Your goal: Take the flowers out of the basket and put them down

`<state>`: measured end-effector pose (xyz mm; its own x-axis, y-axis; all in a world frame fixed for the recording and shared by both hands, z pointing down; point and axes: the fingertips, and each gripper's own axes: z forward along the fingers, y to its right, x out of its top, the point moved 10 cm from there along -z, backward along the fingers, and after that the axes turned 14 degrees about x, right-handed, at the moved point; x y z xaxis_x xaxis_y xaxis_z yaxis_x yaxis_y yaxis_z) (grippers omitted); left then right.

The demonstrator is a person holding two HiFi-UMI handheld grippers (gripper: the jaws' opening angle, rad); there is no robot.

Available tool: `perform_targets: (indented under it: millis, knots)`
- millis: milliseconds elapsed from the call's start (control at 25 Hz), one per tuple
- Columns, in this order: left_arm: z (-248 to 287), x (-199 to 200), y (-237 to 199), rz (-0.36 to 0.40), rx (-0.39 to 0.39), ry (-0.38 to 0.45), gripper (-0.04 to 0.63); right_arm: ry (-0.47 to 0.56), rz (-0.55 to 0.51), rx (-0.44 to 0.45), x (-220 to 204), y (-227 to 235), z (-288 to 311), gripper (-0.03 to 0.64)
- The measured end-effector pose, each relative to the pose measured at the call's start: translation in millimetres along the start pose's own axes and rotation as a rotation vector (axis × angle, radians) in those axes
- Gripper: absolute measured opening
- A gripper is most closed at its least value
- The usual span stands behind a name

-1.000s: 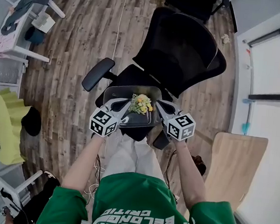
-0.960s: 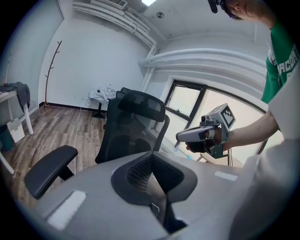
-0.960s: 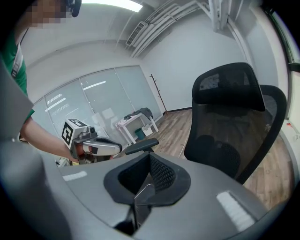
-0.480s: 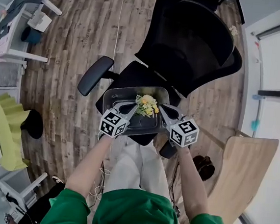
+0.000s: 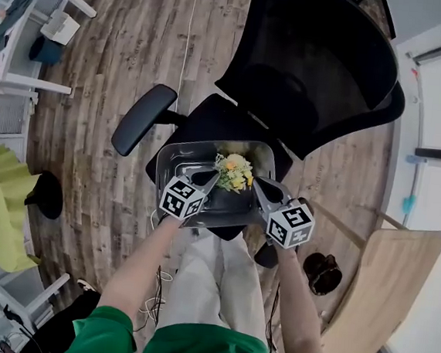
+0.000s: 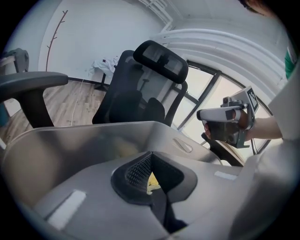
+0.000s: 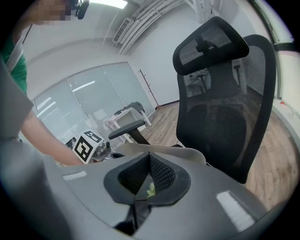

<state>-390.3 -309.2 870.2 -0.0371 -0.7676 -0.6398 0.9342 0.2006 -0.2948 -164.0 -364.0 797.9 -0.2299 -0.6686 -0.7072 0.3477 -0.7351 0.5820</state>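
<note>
While left gripper (image 5: 210,179) and right gripper (image 5: 259,184) hover over the basket (image 5: 176,154), jaws closed beside its flowers (image 5: 234,172), I judge this the reach — next, both must open around the stems.

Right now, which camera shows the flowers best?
The head view: the whole yellow bunch of flowers lies in the grey basket. Each gripper view shows only a sliver past its jaw tips.

The bare left forearm (image 5: 141,259) and bare right forearm (image 5: 296,295) reached forward and down from green short sleeves (image 5: 100,339). The left grey plastic two-jaw gripper (image 5: 208,179) tilted downward with its jaws pressed together. The right grey plastic two-jaw gripper (image 5: 260,185) angled inward near it, its jaws likewise closed.
</note>
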Motion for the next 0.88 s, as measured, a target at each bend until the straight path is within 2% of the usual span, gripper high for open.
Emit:
perform_targets:
  millis: [240, 400, 480, 760, 880]
  knots:
    - [20, -12, -13, -0.047, 0.013, -0.018, 0.02, 0.018, -0.015, -0.011, 1, 2, 1, 0.006]
    - [39, -20, -19, -0.041, 0.018, -0.049, 0.02, 0.006, -0.036, -0.017, 3, 5, 5, 0.006]
    - [50, -26, -22, -0.042, 0.014, -0.08, 0.096, -0.001, -0.046, -0.018, 4, 7, 7, 0.006]
    - [87, -57, -31, -0.058, 0.022, -0.202, 0.285, -0.012, -0.051, -0.017, 2, 15, 15, 0.006]
    - [101, -65, -35, -0.064, 0.021, -0.237, 0.323, -0.015, -0.055, -0.02, 2, 20, 21, 0.006]
